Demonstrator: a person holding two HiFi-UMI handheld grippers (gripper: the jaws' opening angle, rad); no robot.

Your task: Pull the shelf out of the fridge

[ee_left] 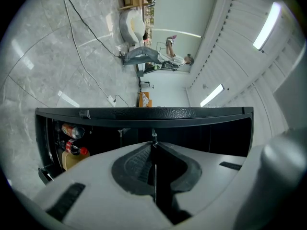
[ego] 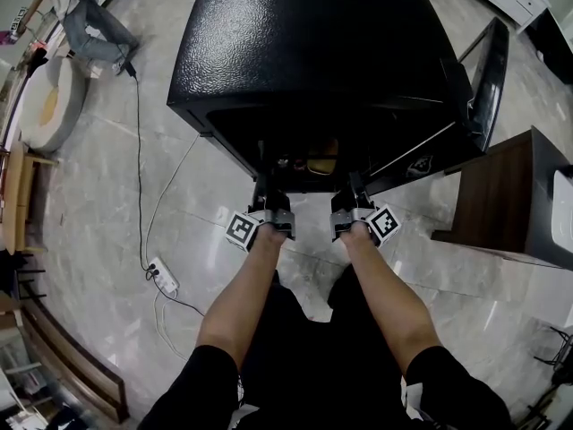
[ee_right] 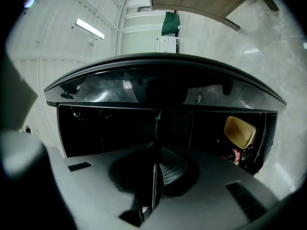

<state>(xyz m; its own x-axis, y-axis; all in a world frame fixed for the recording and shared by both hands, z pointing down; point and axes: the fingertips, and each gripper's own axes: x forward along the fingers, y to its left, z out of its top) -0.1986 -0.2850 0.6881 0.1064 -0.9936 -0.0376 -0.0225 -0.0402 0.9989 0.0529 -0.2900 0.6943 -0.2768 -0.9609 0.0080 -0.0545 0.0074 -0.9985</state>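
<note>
Left gripper (ego: 269, 193) and right gripper (ego: 351, 193) reach level into the open black mini fridge (ego: 313, 52). Each has its jaws pinched almost together on the thin front edge of the shelf (ee_left: 154, 181), which sits inside the cabinet and shows edge-on in both gripper views. Bottles (ee_left: 71, 131) and a yellow tub (ee_right: 240, 131) lie low in the compartment. The hold is narrow, on a slim lip. An uneven pull could skew the shelf and wedge it in its guides, and a slip could drop it onto the bottles beneath.
</note>
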